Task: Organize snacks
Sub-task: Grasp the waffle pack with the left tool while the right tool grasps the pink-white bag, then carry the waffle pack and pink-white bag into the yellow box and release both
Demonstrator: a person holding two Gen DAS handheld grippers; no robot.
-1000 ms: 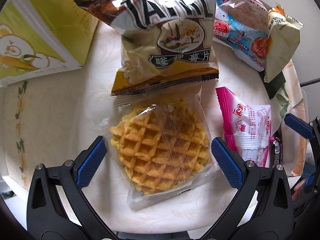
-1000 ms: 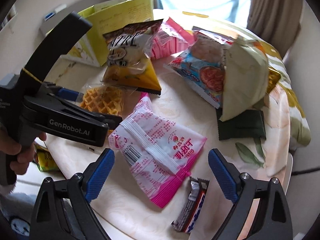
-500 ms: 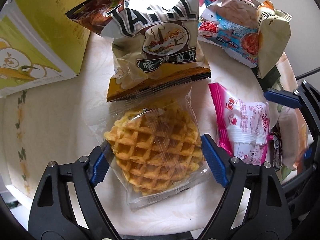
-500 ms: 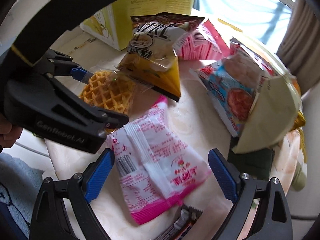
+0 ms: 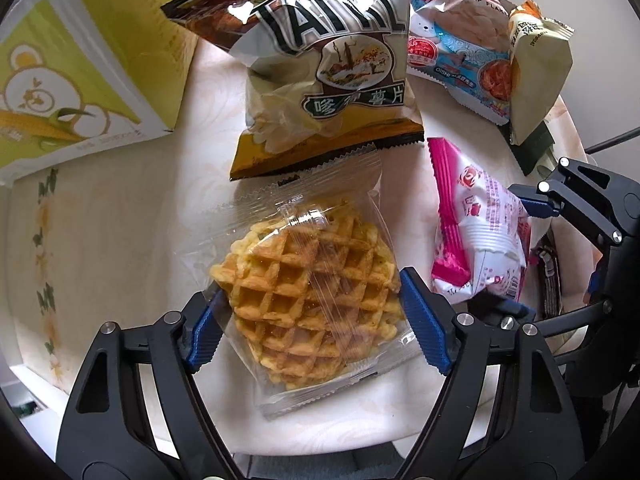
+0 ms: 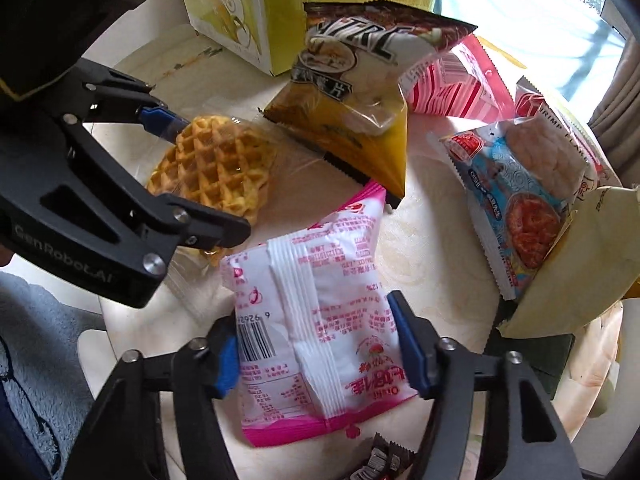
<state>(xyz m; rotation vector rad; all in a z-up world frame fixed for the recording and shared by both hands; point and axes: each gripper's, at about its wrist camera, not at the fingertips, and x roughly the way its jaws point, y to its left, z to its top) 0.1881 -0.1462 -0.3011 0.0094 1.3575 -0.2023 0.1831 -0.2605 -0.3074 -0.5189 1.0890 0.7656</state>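
Observation:
My left gripper [image 5: 312,328] is shut on a waffle in a clear wrapper [image 5: 316,284], its blue pads pressing both sides; the wrapper's far end rests on the round white table [image 5: 120,220]. The same waffle [image 6: 218,164] and left gripper [image 6: 176,168] show in the right wrist view. My right gripper [image 6: 316,352] is shut on a pink-and-white snack pack [image 6: 316,316], which bulges between the pads. That pack [image 5: 480,236] and the right gripper [image 5: 524,256] show at the right of the left wrist view.
A brown-and-yellow chip bag [image 5: 332,68] lies just beyond the waffle. A green-yellow carton [image 5: 68,72] stands at far left. A blue shrimp-flakes bag [image 6: 516,196], a cream bag [image 6: 580,264] and a red-striped pack [image 6: 456,84] crowd the far right. A small dark bar [image 6: 380,460] lies by the near edge.
Both grippers have closed: the left onto the waffle pack, the right onto the pink pack. Both moved forward over their packs, and the pink pack now puckers.

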